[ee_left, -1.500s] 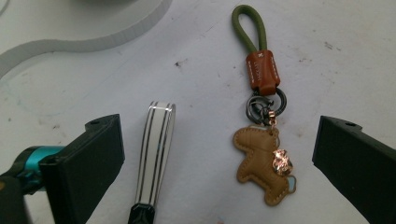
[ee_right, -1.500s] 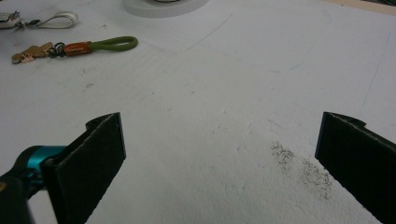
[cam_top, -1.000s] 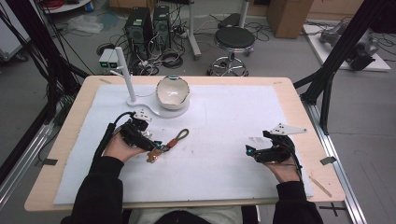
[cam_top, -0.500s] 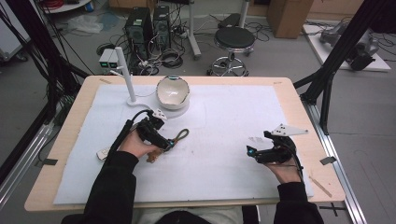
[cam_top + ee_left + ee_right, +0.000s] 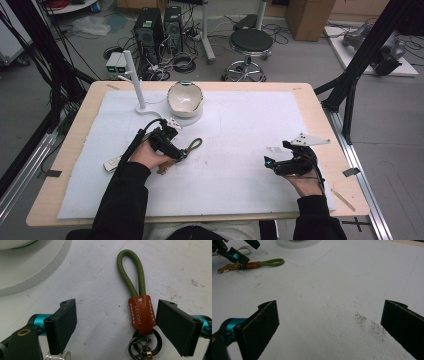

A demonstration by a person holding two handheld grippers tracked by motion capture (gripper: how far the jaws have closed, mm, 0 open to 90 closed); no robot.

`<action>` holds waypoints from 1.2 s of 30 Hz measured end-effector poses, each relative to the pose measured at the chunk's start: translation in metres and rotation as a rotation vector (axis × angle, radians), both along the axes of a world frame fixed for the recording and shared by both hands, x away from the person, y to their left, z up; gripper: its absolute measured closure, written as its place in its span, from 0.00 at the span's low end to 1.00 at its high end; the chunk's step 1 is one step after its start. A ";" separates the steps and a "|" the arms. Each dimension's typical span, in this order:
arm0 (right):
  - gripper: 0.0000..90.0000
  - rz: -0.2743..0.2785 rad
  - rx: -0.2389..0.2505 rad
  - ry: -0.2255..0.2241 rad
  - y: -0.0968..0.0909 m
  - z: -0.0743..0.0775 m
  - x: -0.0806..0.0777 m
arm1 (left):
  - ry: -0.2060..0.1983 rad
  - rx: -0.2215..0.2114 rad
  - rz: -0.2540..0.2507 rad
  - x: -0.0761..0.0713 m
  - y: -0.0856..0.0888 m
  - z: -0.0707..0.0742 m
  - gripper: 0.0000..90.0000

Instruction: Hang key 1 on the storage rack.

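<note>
A keychain lies flat on the white mat: an olive-green cord loop [image 5: 130,270], an orange leather tab [image 5: 140,315] and metal rings [image 5: 143,345]. In the high view the keychain [image 5: 194,145] lies in front of the bowl. My left gripper [image 5: 116,308] is lowered over it with the tab between its jaws. The jaws have just been closing, but the left pad [image 5: 63,325] still stands well off the tab, so nothing is gripped. In the high view my left gripper [image 5: 180,152] is at the left and my right gripper [image 5: 270,163] rests at the right. The right gripper [image 5: 329,327] is open over bare mat.
A white bowl [image 5: 185,98] on a round white base stands at the back, just beyond the keychain. A white post with a small camera [image 5: 131,75] rises at its left. A small white object [image 5: 111,164] lies by the left wrist. The mat [image 5: 240,135] covers a wooden table.
My left hand has moved to the right and slightly down, bringing its gripper over the keychain's orange tab. The right hand has stayed where it was.
</note>
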State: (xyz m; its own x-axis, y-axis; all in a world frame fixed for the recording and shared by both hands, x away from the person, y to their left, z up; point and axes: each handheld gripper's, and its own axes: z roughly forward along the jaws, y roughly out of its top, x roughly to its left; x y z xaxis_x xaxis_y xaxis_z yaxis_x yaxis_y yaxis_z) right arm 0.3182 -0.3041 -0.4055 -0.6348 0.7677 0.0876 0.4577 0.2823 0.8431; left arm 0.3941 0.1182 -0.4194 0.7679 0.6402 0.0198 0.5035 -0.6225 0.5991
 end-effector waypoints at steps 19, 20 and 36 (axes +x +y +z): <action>0.01 -0.002 0.000 -0.005 -0.003 0.000 -0.001 | 0.044 0.032 -0.116 -0.010 -0.015 -0.008 0.50; 0.01 -0.001 0.000 -0.005 -0.003 0.000 -0.001 | 0.048 0.026 -0.121 -0.010 -0.014 -0.007 0.52; 0.01 -0.001 -0.003 -0.003 -0.004 -0.001 -0.001 | 0.093 -0.018 -0.103 -0.004 -0.005 -0.005 0.81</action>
